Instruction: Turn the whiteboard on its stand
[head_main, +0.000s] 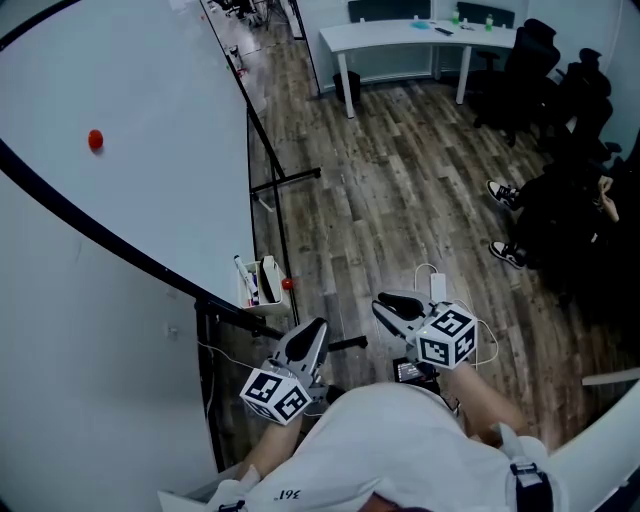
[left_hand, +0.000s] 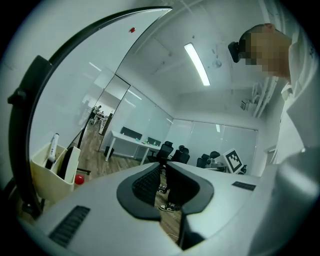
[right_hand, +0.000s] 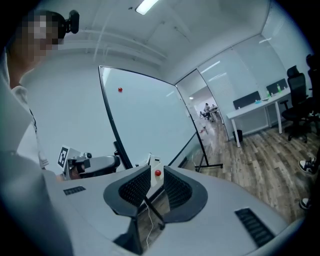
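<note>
The large black-framed white whiteboard (head_main: 130, 180), tilted on its black stand (head_main: 209, 380) at left, is best gripped along its edge once the closed, empty left gripper (head_main: 310, 335) is opened beside the parted, empty right gripper (head_main: 392, 306).

An office (desk (head_main: 420, 35), swivel chairs (head_main: 530, 60), whiteboard (head_main: 120, 160)).

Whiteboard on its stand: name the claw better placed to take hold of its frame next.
Probably the left claw: in the head view it sits closer to the white whiteboard's black frame, while the right claw is out over the wooden floor. Left jaws are shut and must open first.
</note>
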